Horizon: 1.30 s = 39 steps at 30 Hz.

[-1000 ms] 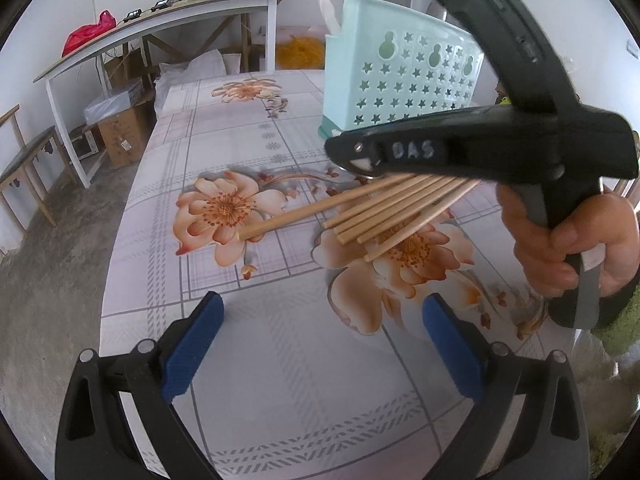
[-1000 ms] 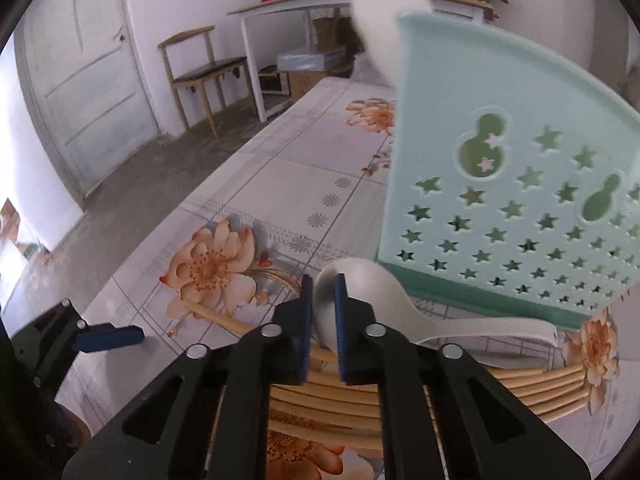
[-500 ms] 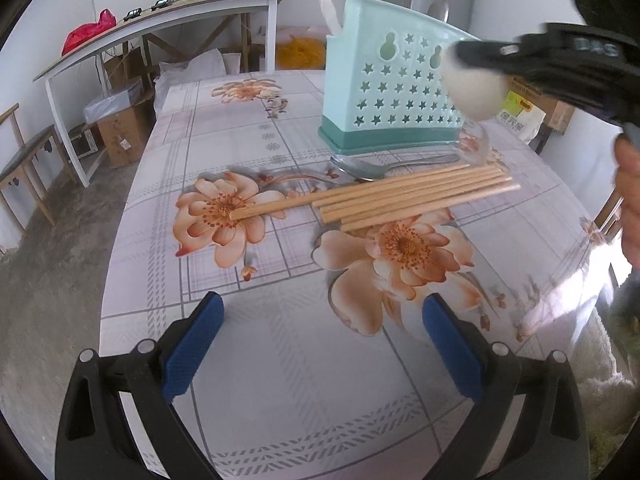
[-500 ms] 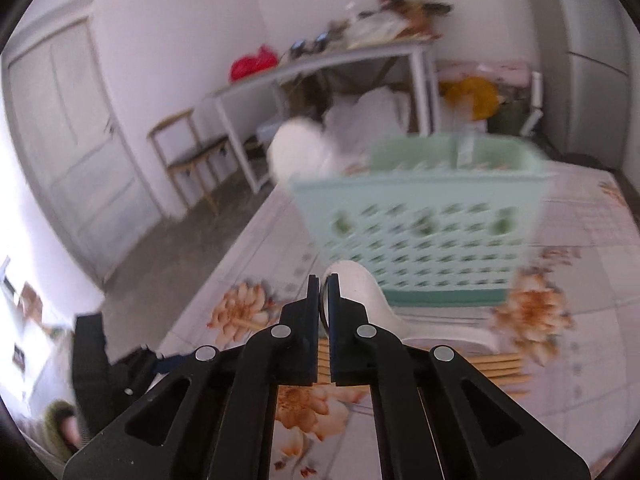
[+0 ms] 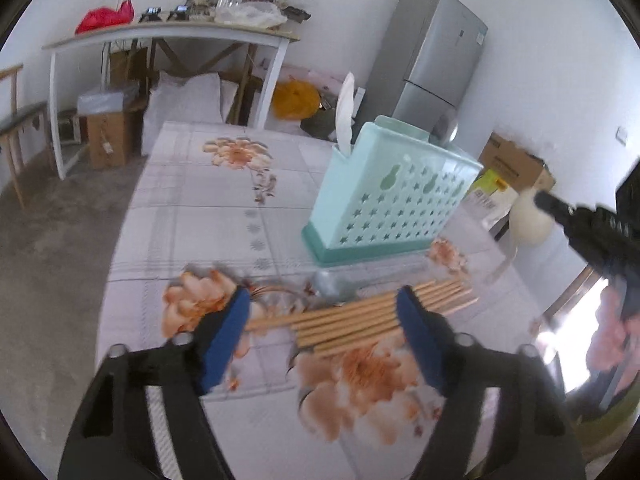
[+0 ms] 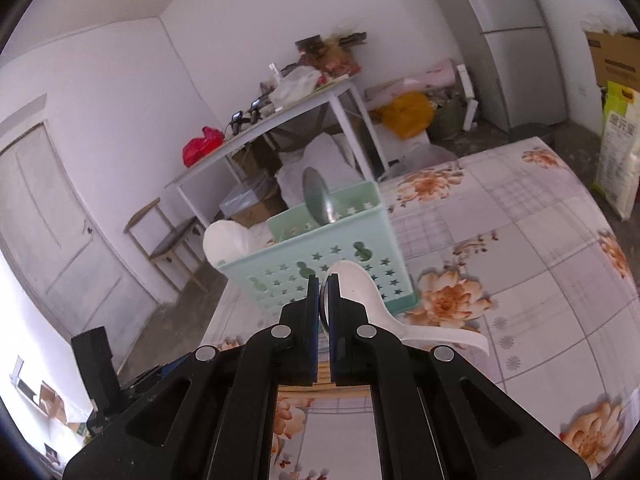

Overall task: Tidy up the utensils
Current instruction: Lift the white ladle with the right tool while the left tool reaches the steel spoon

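Observation:
A mint-green utensil holder (image 5: 394, 196) stands on the floral table (image 5: 200, 208); a white spoon (image 5: 345, 112) stands in its left end and a metal spoon (image 6: 318, 200) in another slot. Several wooden chopsticks (image 5: 360, 316) and a metal spoon (image 5: 332, 284) lie in front of it. My left gripper (image 5: 322, 334) is open, low over the chopsticks. My right gripper (image 6: 324, 292) is shut on a white soup spoon (image 6: 360, 296), held in the air right of the holder (image 6: 316, 268); it also shows in the left wrist view (image 5: 528, 222).
A white side table (image 5: 168, 40) with clutter, a cardboard box (image 5: 106, 140) and a chair (image 6: 164, 232) stand behind the table. A fridge (image 5: 436, 56) and boxes (image 5: 516, 164) are at the back right. The table's right edge is near my right hand.
My right gripper has lifted the white soup spoon off the table and swung it up and right. My left gripper has moved forward, down over the chopsticks.

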Available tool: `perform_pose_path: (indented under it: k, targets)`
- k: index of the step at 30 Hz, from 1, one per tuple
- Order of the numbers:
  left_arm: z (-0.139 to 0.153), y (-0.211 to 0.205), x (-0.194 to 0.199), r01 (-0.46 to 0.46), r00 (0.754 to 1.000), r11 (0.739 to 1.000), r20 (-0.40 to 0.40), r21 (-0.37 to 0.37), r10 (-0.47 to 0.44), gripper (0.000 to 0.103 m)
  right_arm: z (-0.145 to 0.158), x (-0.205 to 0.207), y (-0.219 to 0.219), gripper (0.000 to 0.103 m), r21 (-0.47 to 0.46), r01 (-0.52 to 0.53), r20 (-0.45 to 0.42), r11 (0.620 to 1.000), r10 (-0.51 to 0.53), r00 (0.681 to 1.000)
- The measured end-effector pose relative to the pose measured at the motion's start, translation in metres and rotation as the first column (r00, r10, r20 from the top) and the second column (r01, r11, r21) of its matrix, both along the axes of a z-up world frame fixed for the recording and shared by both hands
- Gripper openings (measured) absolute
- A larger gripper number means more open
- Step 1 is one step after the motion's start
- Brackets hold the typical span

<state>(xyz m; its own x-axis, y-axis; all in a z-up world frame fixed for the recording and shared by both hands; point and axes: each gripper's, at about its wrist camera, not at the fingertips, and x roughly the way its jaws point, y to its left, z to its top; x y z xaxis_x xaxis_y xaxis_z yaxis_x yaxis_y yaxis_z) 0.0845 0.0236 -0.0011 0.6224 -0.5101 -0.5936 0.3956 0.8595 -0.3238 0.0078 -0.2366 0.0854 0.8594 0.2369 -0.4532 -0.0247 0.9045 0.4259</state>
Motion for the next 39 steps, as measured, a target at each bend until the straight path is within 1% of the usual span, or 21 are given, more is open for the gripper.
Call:
perform_pose_path:
  k: [2, 3, 5, 8, 9, 11, 14, 18, 20, 22, 25, 27, 30, 32, 37, 39]
  targets:
    - [-0.003, -0.004, 0.012, 0.005, 0.999, 1.000, -0.046, -0.030, -0.007, 0.056, -0.001, -0.002, -0.004, 0.002, 0.018, 0.003, 0.001, 1.000, -0.003, 1.000]
    - [-0.006, -0.005, 0.016, 0.005, 0.998, 0.999, -0.069, -0.042, -0.008, 0.054, -0.002, -0.004, -0.006, 0.002, 0.024, 0.003, 0.002, 1.000, -0.004, 1.000]
    - [-0.013, -0.009, 0.028, -0.002, 0.990, 0.998, -0.141, -0.069, -0.008, 0.044, -0.004, -0.005, -0.010, 0.002, 0.041, 0.006, 0.001, 0.999, -0.006, 1.000]
    - [-0.021, -0.012, 0.040, -0.006, 0.979, 0.995, -0.202, -0.099, -0.015, 0.034, -0.007, -0.008, -0.014, 0.002, 0.063, 0.004, -0.005, 0.998, -0.004, 1.000]
    - [-0.024, -0.015, 0.045, -0.004, 0.975, 0.995, -0.221, -0.103, -0.019, 0.033, -0.008, -0.008, -0.015, 0.002, 0.067, 0.001, -0.006, 0.998, 0.000, 1.000]
    - [-0.029, -0.021, 0.052, 0.000, 0.966, 0.995, -0.258, -0.097, -0.025, 0.028, -0.010, -0.007, -0.015, 0.002, 0.071, -0.005, -0.008, 0.997, 0.006, 1.000]
    - [-0.035, -0.030, 0.060, -0.002, 0.957, 0.998, -0.291, -0.056, -0.014, 0.022, -0.010, -0.008, -0.016, 0.002, 0.072, -0.007, -0.005, 0.997, 0.008, 1.000]
    - [-0.040, -0.034, 0.066, -0.011, 0.952, 0.999, -0.305, -0.031, 0.001, 0.018, -0.009, -0.009, -0.019, 0.002, 0.076, -0.005, 0.004, 0.997, 0.004, 1.000]
    - [-0.041, -0.036, 0.068, -0.013, 0.952, 1.000, -0.306, -0.019, 0.007, 0.013, -0.010, -0.010, -0.022, 0.002, 0.084, -0.003, 0.005, 0.996, 0.003, 1.000]
    - [-0.042, -0.038, 0.069, -0.013, 0.954, 1.000, -0.299, -0.002, 0.012, 0.008, -0.010, -0.012, -0.022, 0.002, 0.087, -0.003, 0.007, 0.996, 0.002, 1.000]
    - [-0.039, -0.040, 0.066, -0.011, 0.962, 1.000, -0.273, 0.016, 0.015, 0.005, -0.010, -0.014, -0.022, 0.002, 0.085, -0.001, 0.007, 0.996, 0.000, 1.000]
    - [-0.034, -0.041, 0.062, -0.008, 0.970, 1.000, -0.242, 0.025, 0.014, 0.003, -0.010, -0.014, -0.022, 0.002, 0.085, 0.000, 0.007, 0.996, 0.000, 1.000]
    - [-0.019, -0.044, 0.054, -0.001, 0.985, 0.999, -0.170, 0.044, 0.009, 0.001, -0.009, -0.014, -0.022, 0.002, 0.084, 0.001, 0.007, 0.996, -0.001, 1.000]
    - [-0.007, -0.045, 0.046, 0.005, 0.994, 0.998, -0.105, 0.054, 0.000, 0.000, -0.009, -0.014, -0.023, 0.002, 0.085, 0.003, 0.008, 0.996, -0.004, 1.000]
    - [0.023, -0.048, 0.029, 0.015, 1.000, 0.998, 0.027, 0.067, -0.017, 0.000, -0.008, -0.016, -0.022, 0.002, 0.089, 0.011, 0.009, 0.996, -0.012, 1.000]
    - [0.031, -0.050, 0.024, 0.030, 0.997, 0.996, 0.062, 0.083, -0.035, 0.000, -0.008, -0.017, -0.022, 0.002, 0.090, 0.012, 0.011, 0.996, -0.013, 1.000]
